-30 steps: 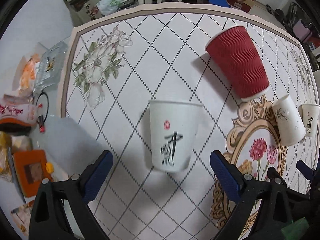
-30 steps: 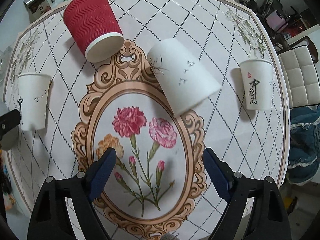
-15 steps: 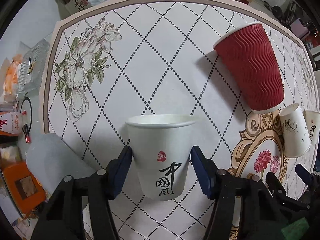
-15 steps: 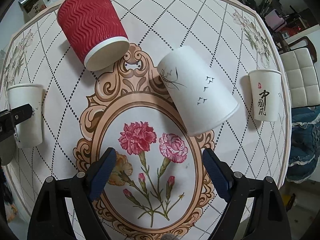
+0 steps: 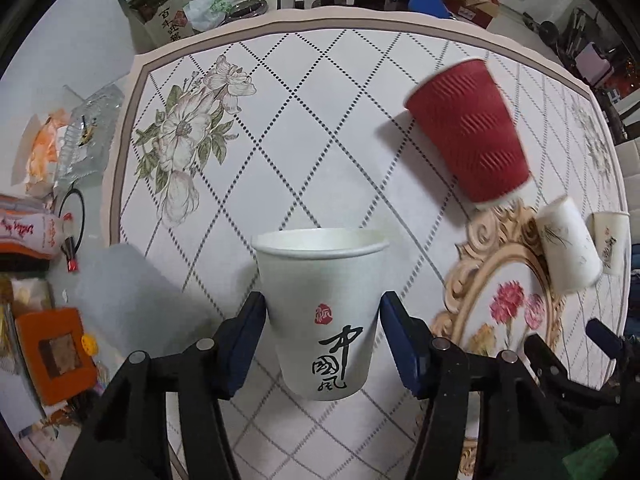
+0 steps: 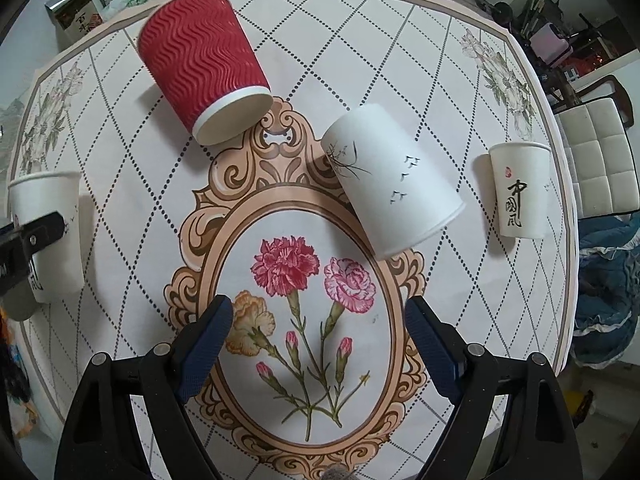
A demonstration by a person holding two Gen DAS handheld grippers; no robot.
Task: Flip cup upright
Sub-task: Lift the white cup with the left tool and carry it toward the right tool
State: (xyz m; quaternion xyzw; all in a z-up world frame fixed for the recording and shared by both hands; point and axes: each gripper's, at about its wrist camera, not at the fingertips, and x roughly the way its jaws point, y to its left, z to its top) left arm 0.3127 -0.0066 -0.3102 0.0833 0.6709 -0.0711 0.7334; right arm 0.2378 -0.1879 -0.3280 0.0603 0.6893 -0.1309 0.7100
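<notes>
My left gripper (image 5: 322,320) is shut on a white paper cup with black calligraphy (image 5: 324,304), held upright with its mouth up; the same cup shows at the left edge of the right wrist view (image 6: 48,236). My right gripper (image 6: 318,332) is open and empty above the flower medallion. A white cup with a grass and birds print (image 6: 392,180) stands upside down just beyond it. A red ripple cup (image 6: 204,60) stands upside down at the far left; it also shows in the left wrist view (image 5: 468,128).
A second calligraphy cup (image 6: 520,190) stands upright near the table's right edge (image 6: 560,200). A white chair (image 6: 600,160) is beyond that edge. Packets, a glass dish (image 5: 88,128) and an orange box (image 5: 56,354) lie off the table's left side.
My left gripper closed on the calligraphy cup and now holds it upright. My right gripper stayed open and moved slightly closer to the grass-print cup.
</notes>
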